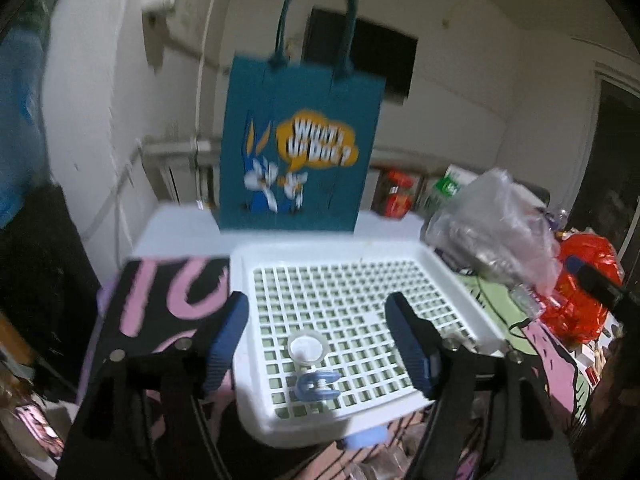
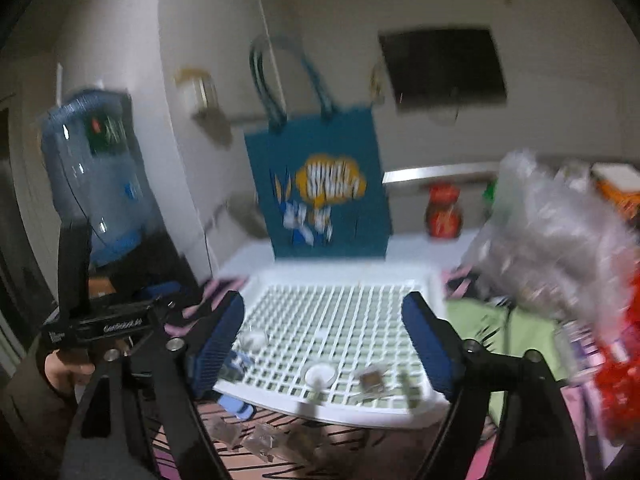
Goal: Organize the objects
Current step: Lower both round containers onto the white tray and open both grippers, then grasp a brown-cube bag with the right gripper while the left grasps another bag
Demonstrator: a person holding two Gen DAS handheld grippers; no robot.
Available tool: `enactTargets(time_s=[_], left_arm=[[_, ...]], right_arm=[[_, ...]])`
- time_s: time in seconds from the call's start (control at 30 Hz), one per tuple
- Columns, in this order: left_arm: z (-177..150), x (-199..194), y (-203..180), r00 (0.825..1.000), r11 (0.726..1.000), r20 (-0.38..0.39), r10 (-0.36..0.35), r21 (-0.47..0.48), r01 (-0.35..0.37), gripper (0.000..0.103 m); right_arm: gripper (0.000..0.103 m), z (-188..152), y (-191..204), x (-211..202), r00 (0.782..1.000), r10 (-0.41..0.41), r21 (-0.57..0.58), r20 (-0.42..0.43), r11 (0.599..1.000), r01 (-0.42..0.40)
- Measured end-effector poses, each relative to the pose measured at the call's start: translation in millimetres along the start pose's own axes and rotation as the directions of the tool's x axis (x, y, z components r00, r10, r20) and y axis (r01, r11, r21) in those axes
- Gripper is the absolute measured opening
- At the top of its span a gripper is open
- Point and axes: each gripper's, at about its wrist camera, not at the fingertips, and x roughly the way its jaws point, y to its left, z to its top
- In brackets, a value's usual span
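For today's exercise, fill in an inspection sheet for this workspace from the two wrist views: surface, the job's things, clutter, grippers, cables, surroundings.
Surface: patterned cloth in pink, black and green covers the table.
Job's things: white grid tray holding a clear round cap and a blue clip; further small pieces, too blurred to name.
Clutter: clear plastic bag, red plastic bag, blue cartoon tote bag standing behind the tray.
Grippers: left hand-held gripper open, empty; right hand-held gripper open, empty.
Cables: nothing seen.
Surroundings: water jug, dark wall panel.
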Motion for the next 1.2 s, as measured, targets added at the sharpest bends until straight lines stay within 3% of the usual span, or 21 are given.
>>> enactTargets(time_s=[0.1, 0.3, 0.53, 0.83, 1.2], left_arm=[[0, -29, -9, 0.998, 1.0, 0.056, 0.01, 0.022, -0.011, 0.075], [-16, -60, -16, 0.997, 1.0, 0.078, 0.008, 0.02, -0.009, 0.077], [-44, -65, -20, 0.999, 1.0, 0.036, 0.016, 0.01, -0.016, 0.077], [-79, -38, -26, 0.997, 1.0, -0.081, 0.015, -0.006, -0.015, 0.077], [-104, -2, -37, 0.98, 1.0, -0.199, 0.023, 0.015, -0.02, 0.077]], right_arm=[[0.09, 5, -2, -34, 0.997, -0.016, 0.001, 0.076, 1.0, 0.016], [0.095, -5, -7, -71, 0.992, -0.047, 0.004, 0.117, 0.999, 0.047], [0.095, -33, -17, -74, 0.994, -0.099, 0.024, 0.051, 0.995, 0.098], [0.095, -59, -23, -58, 0.991, -0.136, 0.018, -0.017, 0.99, 0.137], [0.095, -88, -33, -17, 0.968, -0.203, -0.022, -0.148, 0.979, 0.202]])
